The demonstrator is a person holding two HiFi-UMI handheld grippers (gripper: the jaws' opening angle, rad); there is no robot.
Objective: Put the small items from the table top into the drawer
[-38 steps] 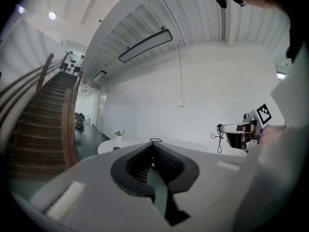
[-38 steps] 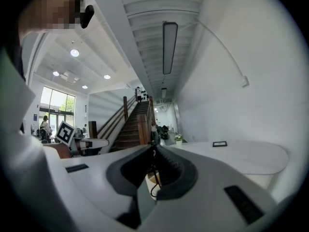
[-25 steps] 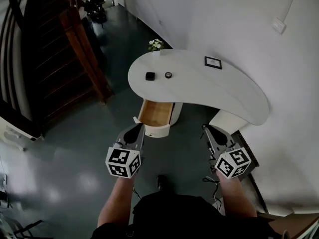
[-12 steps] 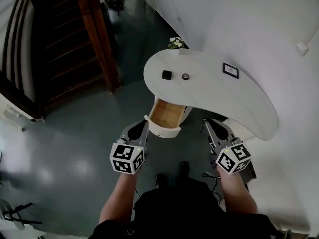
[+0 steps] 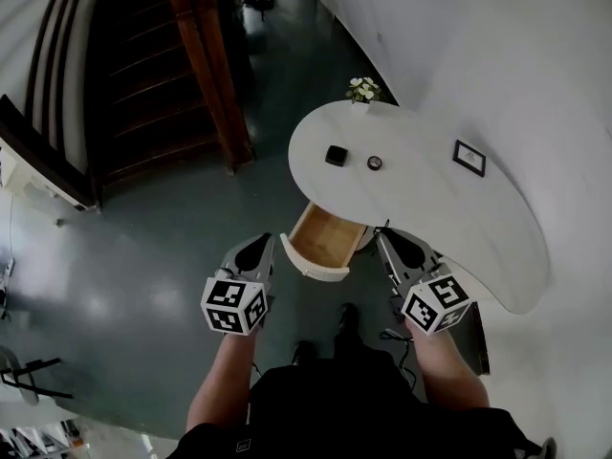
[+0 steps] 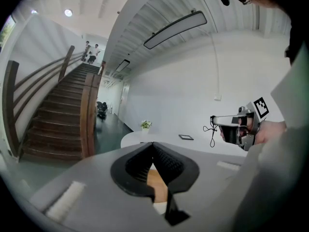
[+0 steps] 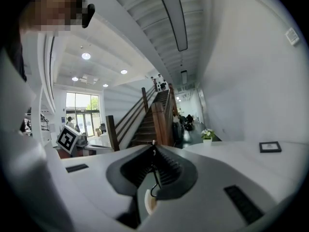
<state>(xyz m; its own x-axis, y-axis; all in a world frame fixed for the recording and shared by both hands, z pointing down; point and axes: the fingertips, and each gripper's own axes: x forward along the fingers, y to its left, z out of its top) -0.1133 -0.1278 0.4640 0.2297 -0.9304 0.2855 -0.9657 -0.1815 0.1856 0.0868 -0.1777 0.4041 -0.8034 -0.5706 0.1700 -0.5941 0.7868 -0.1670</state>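
1. Left claw (image 5: 259, 248): the jaws are together, tip against tip, with nothing gripped between them. Through the gap behind the tips, the left gripper view shows only the wooden floor of the drawer (image 5: 325, 241).

2. Right claw (image 5: 386, 243): the jaws are together at the tips and carry nothing. A thin dark cable (image 6: 211, 138) hangs below this claw.

3. Both claws are held above the dark floor (image 5: 143, 256) and point toward the white tabletop (image 5: 421, 208).

4. Drawer: it stands pulled out from under the tabletop edge, with its wooden interior exposed. It lies between the two claws and slightly ahead of them. Its front panel is just to the right of the left claw and to the left of the right claw. Neither claw touches it.

5. Small items: the black square item (image 5: 336, 155) and the small round item (image 5: 375, 163) rest on the tabletop, near each other but apart. Both lie well ahead of the claws, beyond the far end of the drawer. The black square item is the nearer one to the left claw's line.

6. Other objects on the tabletop: a picture frame (image 5: 469, 158) lies ahead of the right claw and to its right. A flower pot (image 5: 362, 90) stands at the far edge, beyond the two small items.

7. A wooden staircase (image 5: 143, 75) rises far ahead of the left claw, to its left.
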